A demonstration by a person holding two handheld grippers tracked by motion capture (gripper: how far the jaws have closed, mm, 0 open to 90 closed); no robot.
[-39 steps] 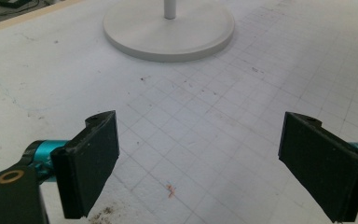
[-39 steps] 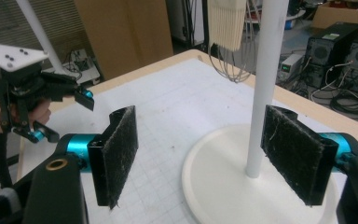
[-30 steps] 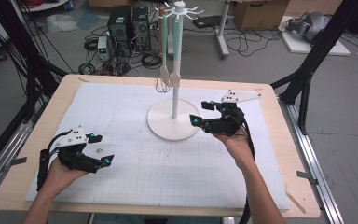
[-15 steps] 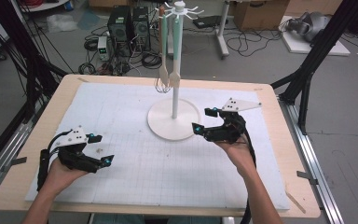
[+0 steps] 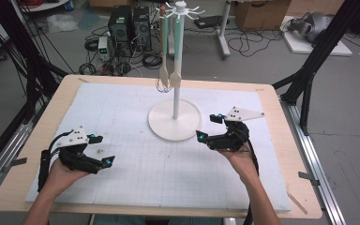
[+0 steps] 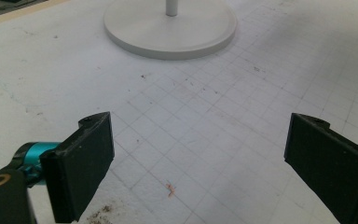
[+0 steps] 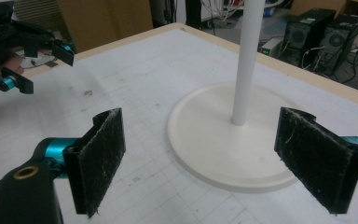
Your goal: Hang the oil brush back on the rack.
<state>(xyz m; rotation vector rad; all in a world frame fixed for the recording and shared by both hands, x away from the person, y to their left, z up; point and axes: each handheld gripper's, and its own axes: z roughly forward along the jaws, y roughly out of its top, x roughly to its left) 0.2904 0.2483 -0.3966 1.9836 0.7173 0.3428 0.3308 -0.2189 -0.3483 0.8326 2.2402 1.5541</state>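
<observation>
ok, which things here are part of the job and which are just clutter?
In play:
- white hook stand with round base
- two wooden utensils hanging from its hooks
- right gripper, open, nothing between its fingers, beside the base
- left gripper, open, empty

Just lying about:
- white gridded mat
- black computer towers on the floor
- cardboard box

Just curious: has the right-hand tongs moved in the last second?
Yes. The right tongs drew back from the stand's base toward the table's near edge, jaws opening, nothing between them.
</observation>
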